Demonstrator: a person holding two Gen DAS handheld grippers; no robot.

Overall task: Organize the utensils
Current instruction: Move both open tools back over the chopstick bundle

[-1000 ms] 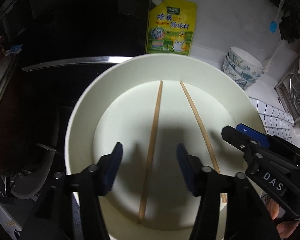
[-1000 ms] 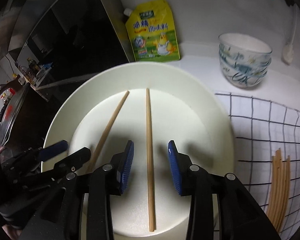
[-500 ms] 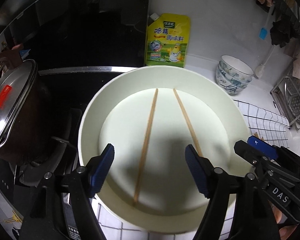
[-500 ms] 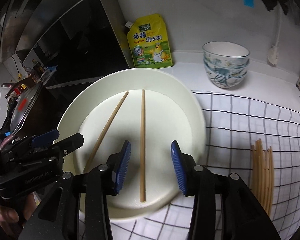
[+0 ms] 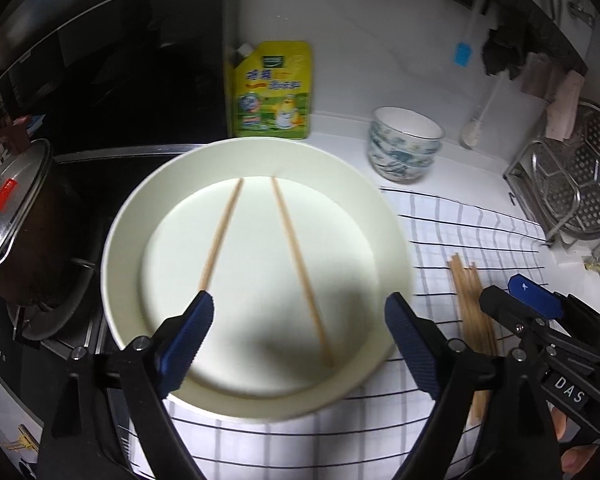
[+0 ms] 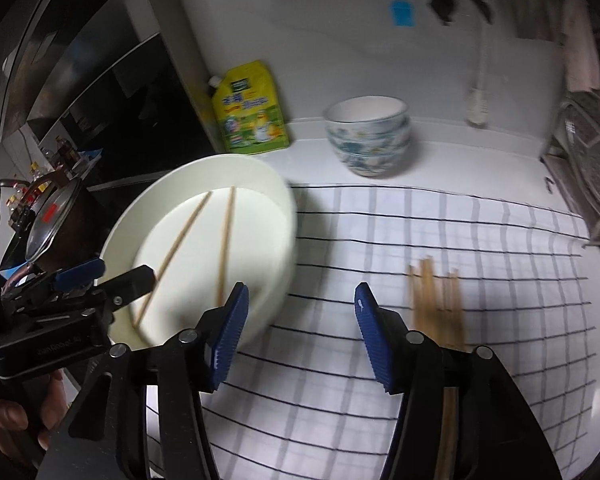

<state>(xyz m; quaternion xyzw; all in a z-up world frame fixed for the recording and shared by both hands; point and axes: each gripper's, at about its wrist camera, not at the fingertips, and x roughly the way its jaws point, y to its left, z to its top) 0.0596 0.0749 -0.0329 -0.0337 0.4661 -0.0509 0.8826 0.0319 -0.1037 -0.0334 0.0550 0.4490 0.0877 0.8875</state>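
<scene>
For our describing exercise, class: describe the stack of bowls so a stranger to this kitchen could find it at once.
Start at the checked cloth on the white counter and look past its far edge, toward the wall. There, right of the yellow seasoning pouch, stands the stack of bowls. It is the only crockery with a blue-green pattern; the plate is plain white.

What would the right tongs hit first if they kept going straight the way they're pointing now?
Most likely the checked cloth: the open right tongs aim at bare cloth between the plate and the chopstick bundle.

Wood chopsticks [image 5: 296, 264], glossy plate [image 5: 120, 240].
</scene>
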